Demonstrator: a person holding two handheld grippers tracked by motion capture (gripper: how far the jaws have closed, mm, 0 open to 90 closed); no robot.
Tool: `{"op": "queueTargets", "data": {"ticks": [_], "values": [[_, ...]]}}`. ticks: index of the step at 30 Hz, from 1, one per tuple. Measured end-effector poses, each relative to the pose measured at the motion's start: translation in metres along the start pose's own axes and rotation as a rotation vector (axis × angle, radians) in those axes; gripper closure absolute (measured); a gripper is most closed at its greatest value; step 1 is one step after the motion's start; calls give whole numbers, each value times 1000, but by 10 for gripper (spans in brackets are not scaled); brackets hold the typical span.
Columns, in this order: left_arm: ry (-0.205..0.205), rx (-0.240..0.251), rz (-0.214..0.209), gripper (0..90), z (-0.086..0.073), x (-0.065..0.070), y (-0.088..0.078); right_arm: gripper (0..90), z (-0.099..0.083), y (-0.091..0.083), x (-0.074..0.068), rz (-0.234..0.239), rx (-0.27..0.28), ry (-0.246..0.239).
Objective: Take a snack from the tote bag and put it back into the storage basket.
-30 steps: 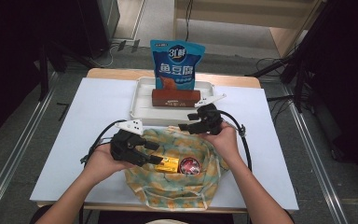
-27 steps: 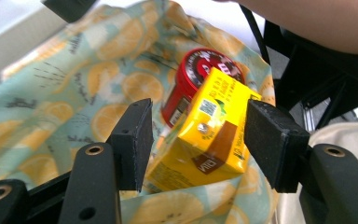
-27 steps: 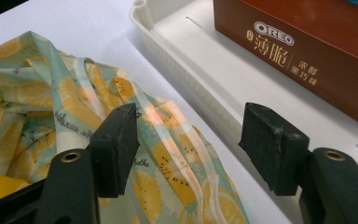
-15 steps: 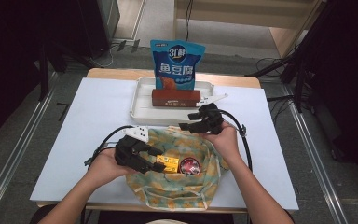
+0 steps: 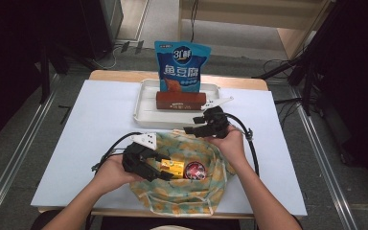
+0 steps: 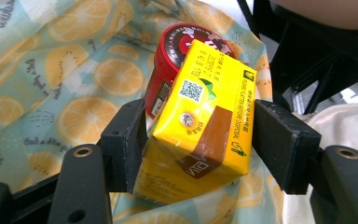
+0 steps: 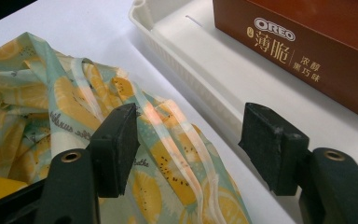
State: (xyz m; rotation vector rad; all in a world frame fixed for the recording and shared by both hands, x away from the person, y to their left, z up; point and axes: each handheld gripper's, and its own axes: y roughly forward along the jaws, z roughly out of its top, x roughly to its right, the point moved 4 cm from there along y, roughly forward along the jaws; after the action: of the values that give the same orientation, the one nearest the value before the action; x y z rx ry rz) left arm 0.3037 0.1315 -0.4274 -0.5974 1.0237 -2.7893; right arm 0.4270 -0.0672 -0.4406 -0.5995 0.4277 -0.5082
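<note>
The yellow drink carton (image 6: 200, 126) lies inside the open lemon-print cloth bag (image 5: 182, 196), tilted and touching a red round tin (image 6: 177, 56) just behind it. The left gripper view gives what the high view cannot: the carton sits between the two black jaws of the left gripper (image 6: 200, 149), the left pad against or very near its side, while a narrow gap separates the right pad from it. These jaws have just been opening, so the carton is between them but no longer pinched. From above, the left gripper (image 5: 162, 171) points into the bag toward the carton (image 5: 172, 167) and the tin (image 5: 194, 170).

The right gripper (image 5: 188, 130) hovers at the far rim of the bag, next to the white tray (image 5: 143, 103). In the right gripper view, the right gripper (image 7: 186, 140) has its jaws wide apart, with the bag's (image 7: 42, 107) pale handle straps (image 7: 177, 140) running loose between them, pressed by neither pad. That view also reads the brown Oreo box (image 7: 317, 51) in the tray (image 7: 191, 56).

Beyond the bag, the high view shows the box (image 5: 180, 100) lying in the tray with a blue snack pouch (image 5: 182, 67) standing upright behind it. All rests on a white sheet (image 5: 96, 115) over a wooden table (image 5: 120, 74); grey floor, cables and dark stands surround it.
</note>
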Motion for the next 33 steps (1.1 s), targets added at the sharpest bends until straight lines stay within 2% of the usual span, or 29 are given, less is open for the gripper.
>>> {"op": "queueTargets", "data": {"ticks": [2, 3, 7, 15, 21, 28, 33], "values": [[16, -24, 18, 392, -2, -1, 4, 379, 0, 0, 0, 1, -3, 3], [14, -30, 14, 393, -3, -1, 6, 379, 0, 1, 0, 3, -2, 1], [20, -22, 18, 407, -2, 0, 8, 379, 0, 0, 0, 0, 3, 4], [3, -13, 37, 461, 0, -2, 6, 379, -1, 0, 1, 2, 0, 8], [22, -9, 59, 485, 2, -1, 5, 378, 0, 0, 0, 7, 6, 16], [6, -4, 66, 497, 4, -2, 3, 378, 0, 1, 0, 10, 7, 10], [-5, 19, 78, 499, 5, -4, 0, 378, 0, 1, -1, 13, 6, 8]]}}
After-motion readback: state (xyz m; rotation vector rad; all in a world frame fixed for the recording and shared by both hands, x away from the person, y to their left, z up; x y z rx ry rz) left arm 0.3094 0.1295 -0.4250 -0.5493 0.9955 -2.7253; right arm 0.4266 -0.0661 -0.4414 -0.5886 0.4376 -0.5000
